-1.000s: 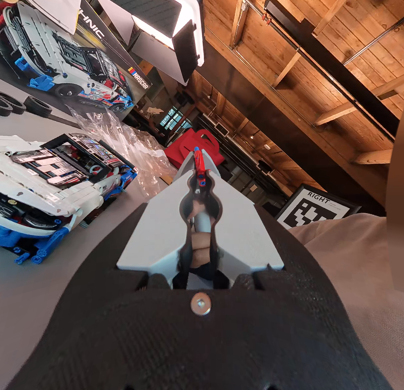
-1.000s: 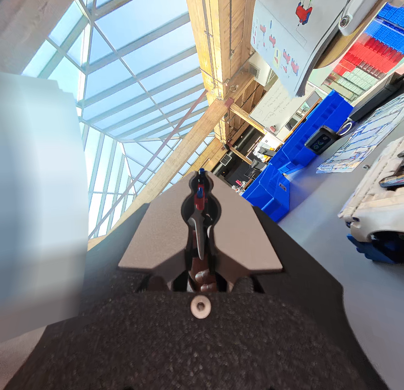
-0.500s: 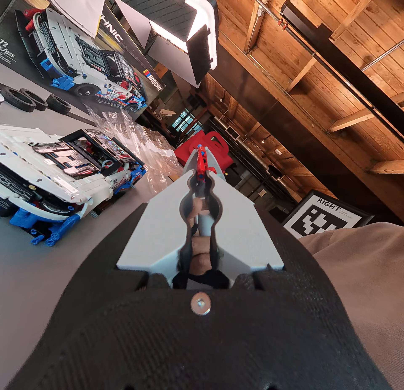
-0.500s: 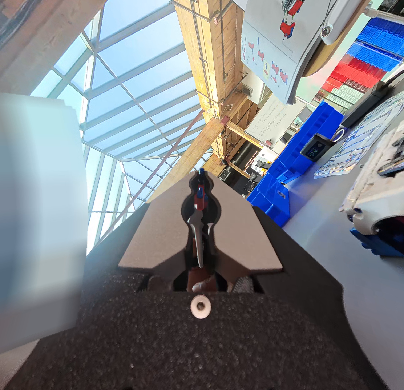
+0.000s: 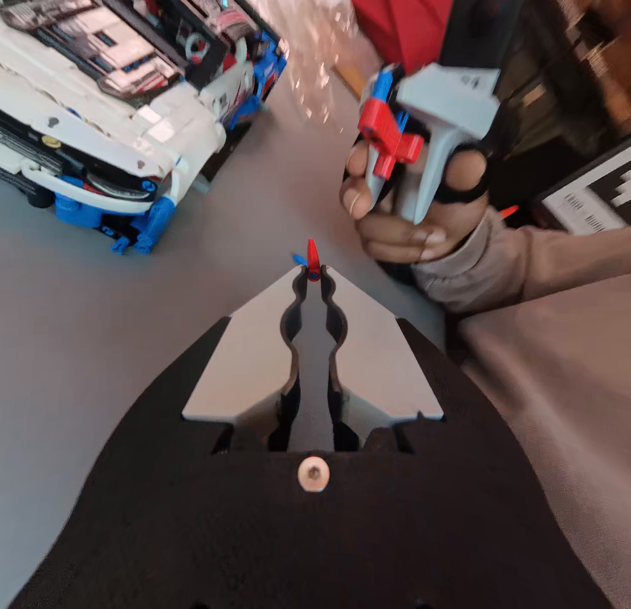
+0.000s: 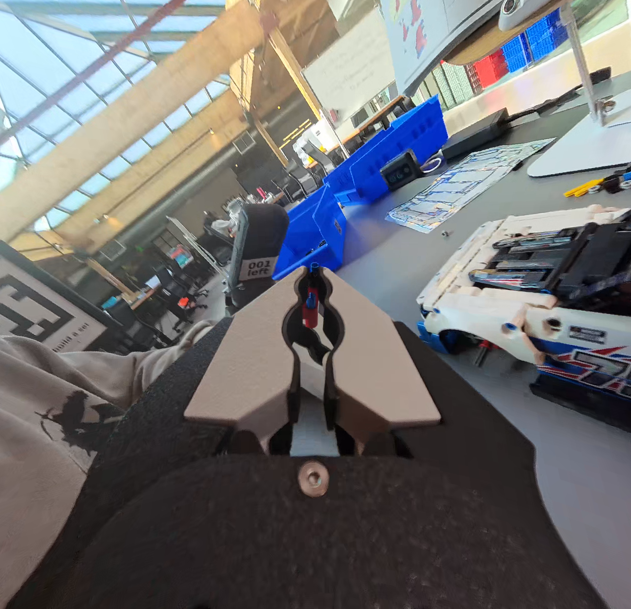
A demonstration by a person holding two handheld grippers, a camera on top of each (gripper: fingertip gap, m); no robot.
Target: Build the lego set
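Surface: grey table [image 5: 85, 319] under both grippers; timber beams and a glass roof above in the right wrist view
Surroundings: crinkled clear plastic bags [image 5: 317, 29] lie far beyond the car in the left wrist view; a printed sheet [image 6: 461, 186] lies flat on the table past the car in the right wrist view, with a few yellow pieces [image 6: 580, 191] to its right; a black-and-white marker board [image 6: 37, 316] stands at the left edge
Containers: blue bins [image 6: 375, 169] sit at the far side of the table; their contents cannot be made out
Car: white lego car [image 5: 102, 114] with blue bumper parts and a black roof frame, partly built, resting on the table to the far left in the left wrist view; in the right wrist view it sits at the right, its side showing red and blue striping
Left gripper: left gripper [image 5: 313, 269] points down at the table; its tips pinch a small red pointed piece [image 5: 312, 251] with a blue pin
Right gripper: right gripper [image 6: 313, 271] pinches a red and blue assembly [image 6: 310, 305] between nearly closed fingers; in the left wrist view it sits to the right of the car, blurred, gripped by a hand [image 5: 403, 223] in a beige sleeve
In the way: nothing lies between the left gripper and the car
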